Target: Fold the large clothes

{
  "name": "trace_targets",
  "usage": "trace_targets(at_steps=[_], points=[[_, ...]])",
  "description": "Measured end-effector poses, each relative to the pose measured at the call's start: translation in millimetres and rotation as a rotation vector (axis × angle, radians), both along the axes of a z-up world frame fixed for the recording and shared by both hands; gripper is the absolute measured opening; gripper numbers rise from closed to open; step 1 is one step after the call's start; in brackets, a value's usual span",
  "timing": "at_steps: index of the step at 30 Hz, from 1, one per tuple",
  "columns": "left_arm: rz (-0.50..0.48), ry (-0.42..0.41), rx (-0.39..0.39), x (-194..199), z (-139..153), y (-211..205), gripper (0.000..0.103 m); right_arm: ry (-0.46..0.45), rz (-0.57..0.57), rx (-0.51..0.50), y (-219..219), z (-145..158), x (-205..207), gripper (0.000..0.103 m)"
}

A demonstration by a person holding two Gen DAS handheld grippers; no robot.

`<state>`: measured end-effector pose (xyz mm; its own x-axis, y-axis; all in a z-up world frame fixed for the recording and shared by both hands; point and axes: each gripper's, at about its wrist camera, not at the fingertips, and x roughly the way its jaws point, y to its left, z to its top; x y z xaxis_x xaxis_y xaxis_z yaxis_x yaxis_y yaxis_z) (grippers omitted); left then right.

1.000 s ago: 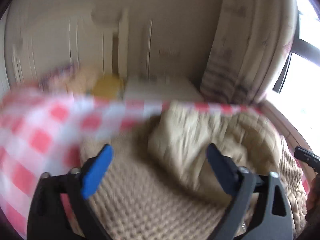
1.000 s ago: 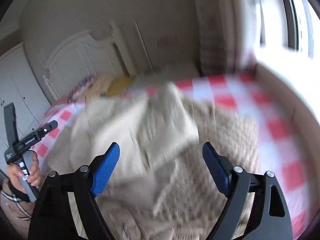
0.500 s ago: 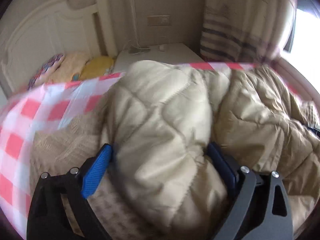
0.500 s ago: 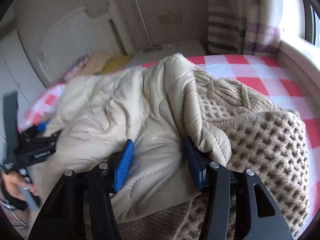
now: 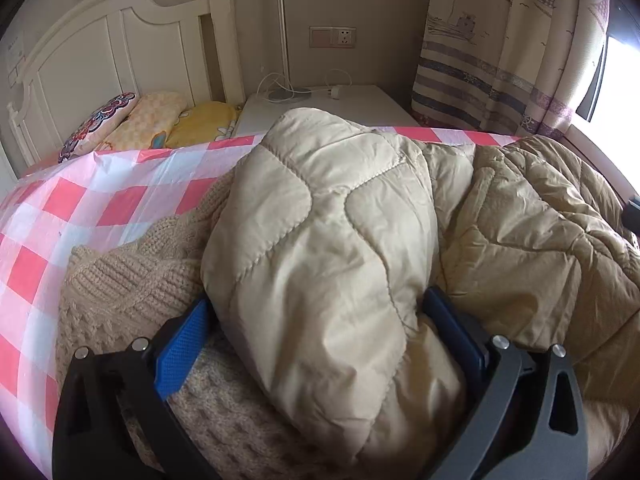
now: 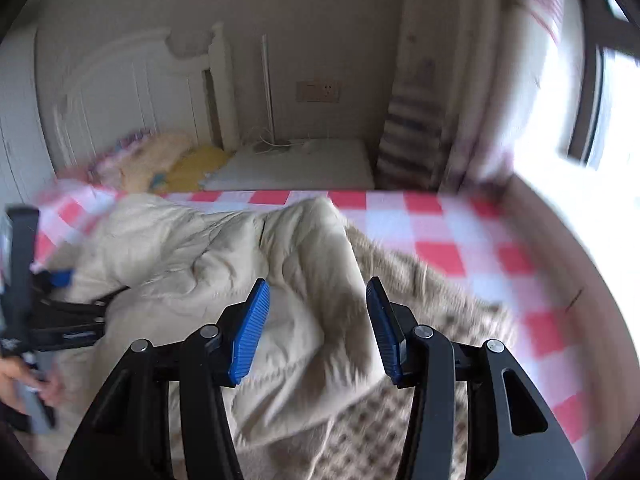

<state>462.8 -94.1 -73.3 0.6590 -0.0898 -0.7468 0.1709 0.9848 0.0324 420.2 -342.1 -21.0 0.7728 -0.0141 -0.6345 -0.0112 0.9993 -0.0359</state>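
Note:
A beige quilted jacket (image 5: 320,248) lies bunched on a tan knitted sweater (image 5: 120,288) on the pink checked bed cover (image 5: 80,204). My left gripper (image 5: 316,312) is wide open, and a thick fold of the jacket fills the gap between its blue pads. In the right wrist view the jacket (image 6: 200,248) spreads to the left over the sweater (image 6: 440,300). My right gripper (image 6: 318,312) is partly open above a jacket fold, its pads apart from the cloth. The left gripper (image 6: 60,292) shows at the left edge there, against the jacket.
A white headboard (image 5: 100,48) and patterned pillows (image 5: 152,124) are at the far left. A white nightstand (image 5: 320,108) with cables stands behind the bed. A striped curtain (image 5: 500,60) and bright window (image 6: 580,120) are at the right.
Both grippers came down onto the clothes pile. The left one slid around a jacket fold. The right one narrowed around another fold, then drew back and up, and its view is now blurred.

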Motion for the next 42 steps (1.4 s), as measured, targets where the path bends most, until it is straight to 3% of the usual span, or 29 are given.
trace_targets(at_steps=[3, 5, 7, 10, 13, 17, 19, 21, 24, 26, 31, 34, 37, 42], points=[[0.0, -0.001, 0.003, 1, 0, 1, 0.101, 0.07, 0.003, -0.102, 12, -17, 25, 0.047], [0.0, -0.003, 0.003, 0, 0, 0, 0.101, 0.204, -0.071, -0.175, 1, -49, 48, 0.048], [0.003, -0.004, 0.005, -1, 0, 0, 0.101, 0.221, -0.118, -0.008, -23, -51, 50, 0.048], [0.004, -0.005, 0.004, 0, 0, -2, 0.101, 0.214, -0.147, 0.071, -36, -41, 44, 0.048], [0.004, -0.004, 0.0, 0, 0, -1, 0.101, 0.143, -0.168, 0.04, -26, -21, 24, 0.05], [0.004, -0.004, -0.004, -1, 0, -1, 0.101, -0.014, -0.032, -0.016, 10, 2, -15, 0.055], [0.004, -0.004, -0.005, -1, 0, 0, 0.101, 0.046, 0.068, -0.039, 30, -9, -21, 0.062], [0.005, -0.004, -0.006, -1, 0, -1, 0.101, 0.173, 0.104, -0.055, 36, -36, -15, 0.064], [0.004, -0.004, -0.008, -1, 0, -1, 0.101, 0.182, 0.063, 0.05, 17, -43, -16, 0.066], [0.005, -0.002, -0.008, 0, 1, -2, 0.101, 0.175, 0.032, 0.038, 13, -34, -19, 0.065], [0.006, 0.0, -0.013, 0, 1, -3, 0.101, 0.032, 0.058, 0.003, 25, -14, -46, 0.068], [0.006, -0.001, -0.014, 1, 1, -3, 0.101, 0.128, 0.091, -0.002, 29, -43, -43, 0.07], [0.007, -0.001, -0.014, 0, 0, -3, 0.101, 0.143, 0.072, 0.058, 19, -41, -40, 0.071], [0.008, -0.001, -0.012, 0, 0, -4, 0.101, 0.128, 0.073, 0.055, 19, -44, -42, 0.072]])
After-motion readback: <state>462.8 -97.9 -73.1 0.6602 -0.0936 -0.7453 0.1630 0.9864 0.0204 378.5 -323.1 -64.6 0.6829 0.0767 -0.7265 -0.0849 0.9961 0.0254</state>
